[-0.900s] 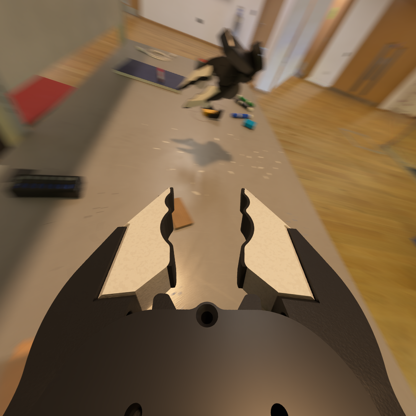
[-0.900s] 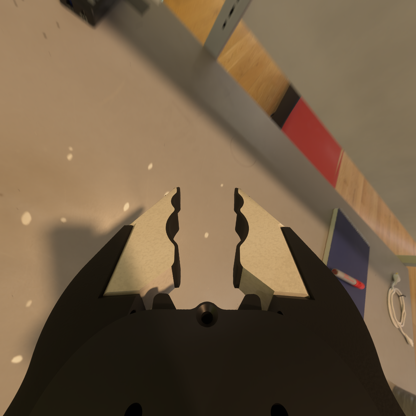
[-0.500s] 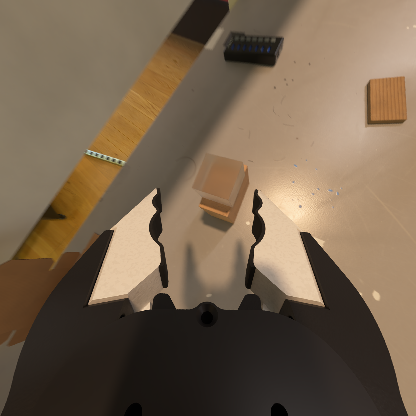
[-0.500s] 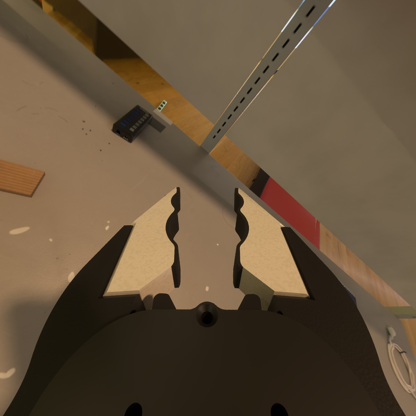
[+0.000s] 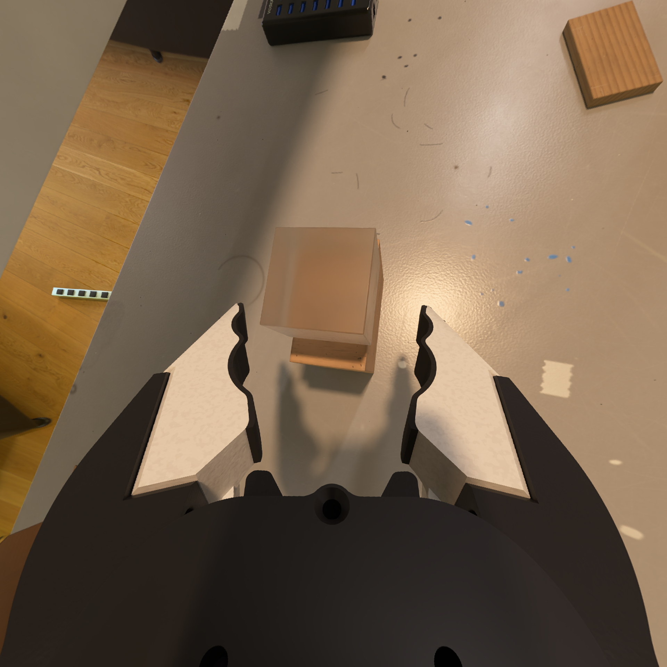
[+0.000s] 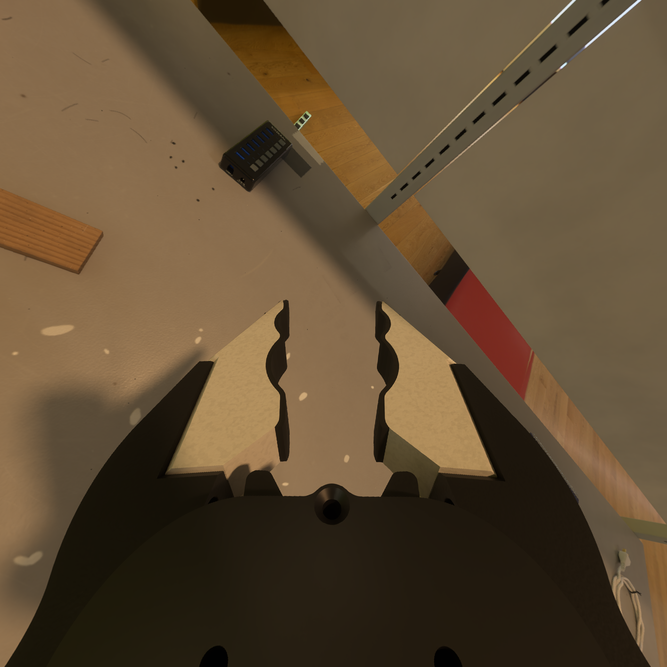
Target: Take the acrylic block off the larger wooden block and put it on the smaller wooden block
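the scuffed grey-brown tabletop (image 5: pixel 469 162) fills both views, its edge running along the left over the plank floor. the black left gripper (image 5: pixel 331 314) hangs over it with its pale fingers (image 5: pixel 202 389) spread wide and nothing between them. just beyond the tips stands the clear, faintly tan acrylic cube (image 5: pixel 319 281), resting on a light wooden block (image 5: pixel 332 355) that shows only below and to the right of it. far right lies a flat ribbed wooden slab (image 5: pixel 611 54); which block counts as larger i cannot tell. a black box with blue ports (image 5: pixel 317 20) sits far off. the black right gripper (image 6: pixel 332 306) points at bare table, parted and empty.

the step looks like the approach: next, ease forward and down so the fingers straddle the cube, then close squarely.
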Controlling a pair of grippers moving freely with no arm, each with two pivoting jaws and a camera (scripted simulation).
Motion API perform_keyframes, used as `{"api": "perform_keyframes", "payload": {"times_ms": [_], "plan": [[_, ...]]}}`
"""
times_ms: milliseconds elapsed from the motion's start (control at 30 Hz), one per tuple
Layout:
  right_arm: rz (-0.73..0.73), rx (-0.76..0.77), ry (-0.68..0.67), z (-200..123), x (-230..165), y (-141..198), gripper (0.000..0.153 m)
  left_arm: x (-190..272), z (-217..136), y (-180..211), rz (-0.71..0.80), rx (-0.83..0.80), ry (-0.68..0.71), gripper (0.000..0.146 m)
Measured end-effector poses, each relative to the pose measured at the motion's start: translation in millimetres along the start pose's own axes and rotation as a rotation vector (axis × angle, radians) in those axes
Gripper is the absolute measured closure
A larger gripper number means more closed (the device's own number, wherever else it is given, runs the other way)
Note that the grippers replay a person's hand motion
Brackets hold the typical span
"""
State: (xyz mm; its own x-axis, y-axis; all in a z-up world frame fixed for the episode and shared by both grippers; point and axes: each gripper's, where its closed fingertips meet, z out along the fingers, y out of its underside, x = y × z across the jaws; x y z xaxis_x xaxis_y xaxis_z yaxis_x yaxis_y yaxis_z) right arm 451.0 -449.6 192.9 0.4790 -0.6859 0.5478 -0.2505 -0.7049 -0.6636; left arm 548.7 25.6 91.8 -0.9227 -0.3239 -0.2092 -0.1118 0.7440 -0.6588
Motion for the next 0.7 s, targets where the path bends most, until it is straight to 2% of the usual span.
{"api": "perform_keyframes", "payload": {"times_ms": [300,433,500,567,700], "plan": [[-0.020,-0.030,-0.040,7.7,-9.2,2.5,0.105,-2.3,6.5,1.3,-0.001,0.053,0.057,0.053],[-0.040,-0.049,-0.057,11.6,-14.1,3.6,0.105,-7.1,4.8,1.6,0.013,0.071,0.044,0.061],[-0.038,-0.049,-0.063,12.7,-15.4,3.2,0.105,-3.0,2.6,-1.6,-0.002,0.087,0.091,0.064],[-0.031,-0.046,-0.068,13.1,-16.2,2.9,0.105,-1.8,1.5,-5.8,-0.014,0.102,0.132,0.064],[-0.029,-0.054,-0.072,13.0,-16.0,5.0,0.105,-3.2,4.6,-7.0,0.020,0.089,0.121,0.066]]}}
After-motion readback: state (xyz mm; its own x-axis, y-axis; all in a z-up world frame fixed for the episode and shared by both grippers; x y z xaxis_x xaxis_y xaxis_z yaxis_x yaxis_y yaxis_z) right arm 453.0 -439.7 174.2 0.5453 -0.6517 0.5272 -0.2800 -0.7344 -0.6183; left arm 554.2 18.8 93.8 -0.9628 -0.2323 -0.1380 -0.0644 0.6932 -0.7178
